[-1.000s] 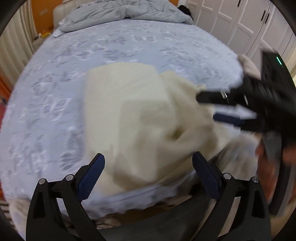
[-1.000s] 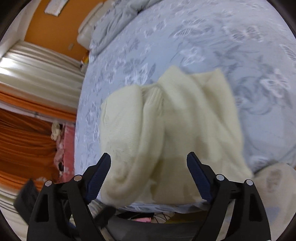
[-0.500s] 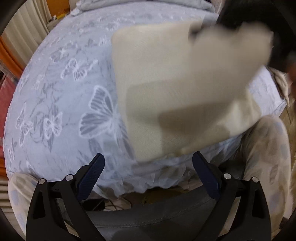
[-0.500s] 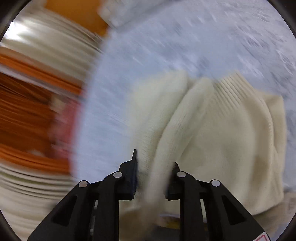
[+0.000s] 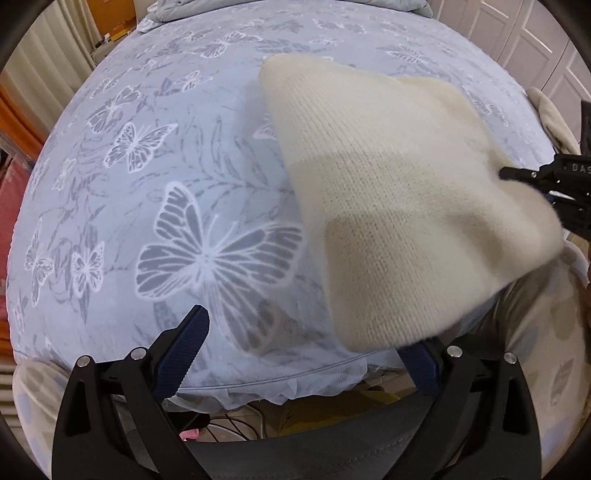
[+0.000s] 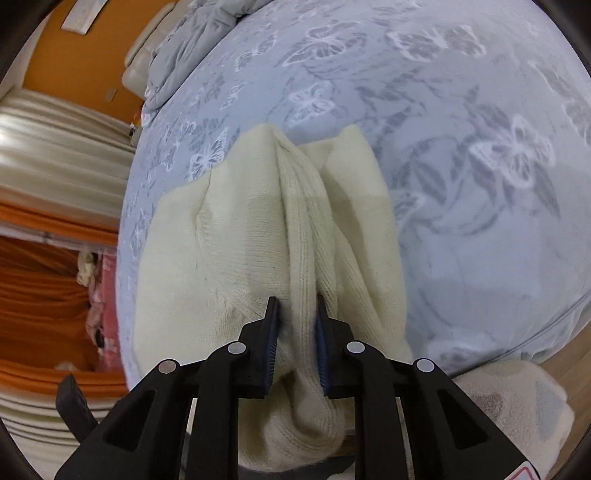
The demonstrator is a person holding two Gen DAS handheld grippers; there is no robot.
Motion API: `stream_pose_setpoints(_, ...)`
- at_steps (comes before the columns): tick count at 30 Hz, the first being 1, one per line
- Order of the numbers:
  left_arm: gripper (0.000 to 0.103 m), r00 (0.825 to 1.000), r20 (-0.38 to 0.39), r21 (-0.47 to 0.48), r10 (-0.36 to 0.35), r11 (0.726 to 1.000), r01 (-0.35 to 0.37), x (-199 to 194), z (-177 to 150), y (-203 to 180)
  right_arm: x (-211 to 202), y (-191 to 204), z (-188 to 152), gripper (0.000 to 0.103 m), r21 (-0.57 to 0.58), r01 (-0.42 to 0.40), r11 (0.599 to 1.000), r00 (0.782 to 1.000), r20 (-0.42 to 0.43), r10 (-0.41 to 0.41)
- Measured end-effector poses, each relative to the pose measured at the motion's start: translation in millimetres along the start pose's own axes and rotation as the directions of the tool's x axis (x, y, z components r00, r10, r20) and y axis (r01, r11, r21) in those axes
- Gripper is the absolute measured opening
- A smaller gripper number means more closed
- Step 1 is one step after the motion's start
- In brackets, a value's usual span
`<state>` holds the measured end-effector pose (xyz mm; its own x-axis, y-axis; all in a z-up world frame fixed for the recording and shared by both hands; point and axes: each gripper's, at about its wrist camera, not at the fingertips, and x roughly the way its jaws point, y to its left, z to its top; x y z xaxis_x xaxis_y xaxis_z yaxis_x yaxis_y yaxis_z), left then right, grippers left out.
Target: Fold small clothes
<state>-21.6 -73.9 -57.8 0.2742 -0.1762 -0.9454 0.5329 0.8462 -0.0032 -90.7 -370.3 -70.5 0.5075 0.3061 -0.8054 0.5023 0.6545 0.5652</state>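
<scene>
— So what's changed since a second ago?

— The right gripper (image 6: 295, 332) had its jaws spread wide over the sweater (image 6: 236, 258) then. Now they are closing on a ribbed fold of the knit, and the blue pads (image 6: 272, 332) pinch it from both sides. That corner of the sweater is lifted off the bed (image 6: 480, 221); a second ago it lay slumped in a heap.

— And the left gripper (image 5: 299, 354)?

— Its jaws stand spread, same as before, with nothing between them. It has dropped closer to the bed edge, so the big butterfly (image 5: 214, 251) on the sheet now sits just ahead of it. The sweater's near edge overhangs its right-hand finger (image 5: 424, 365).

— Where's the sweater overall?

— On the near part of the bed, toward the person's right, partly on the sheet and partly pulled up toward the right gripper (image 5: 543, 184), which shows at the far right of the left view.

— Anything else around?

— A grey duvet (image 6: 192, 48) bunched at the head of the bed, orange curtains (image 6: 40, 295) to the left, white wardrobe doors (image 5: 524, 33) to the right. The person's patterned trousers (image 5: 535, 332) show below the bed edge. Nothing blocks the sweater. No containers that I can see.
</scene>
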Motion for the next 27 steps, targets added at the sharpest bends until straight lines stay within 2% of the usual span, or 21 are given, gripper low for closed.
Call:
stream_pose_setpoints(5,0.093,1.0,0.002,-0.012,0.007,1.0,-0.007,-8.0,3.0,-0.1,-44.9,10.3,-4.9,0.009,-0.024,-0.085,0.996,0.987,0.137,0.087)
stream_pose_setpoints(6,0.093,1.0,0.008,-0.005,0.007,1.0,-0.007,-9.4,3.0,-1.9,-46.3,8.2,-5.0,0.009,-0.024,-0.078,0.997,0.987,0.14,0.08)
stream_pose_setpoints(8,0.093,1.0,0.007,0.011,0.016,1.0,-0.016,-8.6,2.9,-6.4,-29.5,0.7,-1.4,0.011,-0.04,-0.009,0.999,0.997,0.073,0.012)
stream_pose_setpoints(9,0.093,1.0,0.002,0.019,0.024,1.0,-0.024,-7.0,3.2,-9.2,-19.0,-3.6,-2.2,0.015,-0.041,0.035,0.999,0.999,0.016,-0.034)
stream_pose_setpoints(10,0.093,0.999,-0.003,0.025,0.032,0.999,-0.032,-6.1,3.0,-11.2,-16.4,-3.9,-2.5,0.019,-0.038,0.074,0.997,0.997,0.001,-0.074)
stream_pose_setpoints(11,0.093,1.0,-0.004,0.028,0.03,0.999,-0.03,-6.2,2.8,-11.7,-22.5,-0.9,-7.0,0.019,-0.041,0.083,0.996,0.996,0.029,-0.082)
stream_pose_setpoints(12,0.093,1.0,-0.001,0.032,0.024,0.999,-0.024,-7.6,2.0,-13.4,-30.8,3.5,-9.3,0.027,-0.048,0.054,0.997,0.997,0.061,-0.051)
stream_pose_setpoints(13,0.093,1.0,0.001,0.033,0.025,0.999,-0.025,-8.4,1.6,-13.7,-40.2,9.4,-11.7,0.048,-0.059,0.024,0.998,0.996,0.092,-0.018)
stream_pose_setpoints(14,0.093,1.0,0.002,0.037,0.026,0.999,-0.026,-8.8,1.4,-14.6,-48.4,19.0,-11.9,0.057,-0.078,0.002,0.997,0.992,0.123,0.007)
stream_pose_setpoints(15,0.093,1.0,0.001,0.042,0.026,0.999,-0.027,-8.6,1.1,-16.2,-52.4,27.2,-10.7,0.061,-0.1,0.001,0.995,0.991,0.137,0.012)
stream_pose_setpoints(18,0.093,0.999,-0.003,0.053,0.032,0.998,-0.032,-7.0,1.0,-20.0,-37.3,44.2,-6.8,0.061,-0.167,0.022,0.986,0.997,0.079,-0.009)
stream_pose_setpoints(21,0.093,0.999,0.0,0.054,0.032,0.998,-0.032,-9.1,0.5,-21.4,-3.5,44.4,-6.5,0.061,-0.172,0.09,0.981,0.996,0.019,-0.088)
stream_pose_setpoints(23,0.093,0.999,0.005,0.058,0.041,0.997,-0.041,-9.9,0.4,-22.2,11.2,41.9,-5.6,0.056,-0.171,0.107,0.98,0.994,0.013,-0.106)
stream_pose_setpoints(24,0.093,0.999,0.005,0.06,0.043,0.997,-0.043,-10.2,0.1,-21.9,9.8,43.8,-7.2,0.025,-0.17,0.102,0.98,0.995,0.022,-0.1)
stream_pose_setpoints(25,0.093,0.999,0.004,0.061,0.043,0.997,-0.044,-10.4,-0.2,-21.4,4.2,46.6,-7.1,0.01,-0.171,0.056,0.984,0.998,0.024,-0.052)
stream_pose_setpoints(27,0.093,0.999,0.0,0.057,0.048,0.997,-0.048,-10.1,-0.8,-21.8,-19.7,47.1,-2.4,0.009,-0.132,-0.035,0.991,0.996,0.077,0.046)
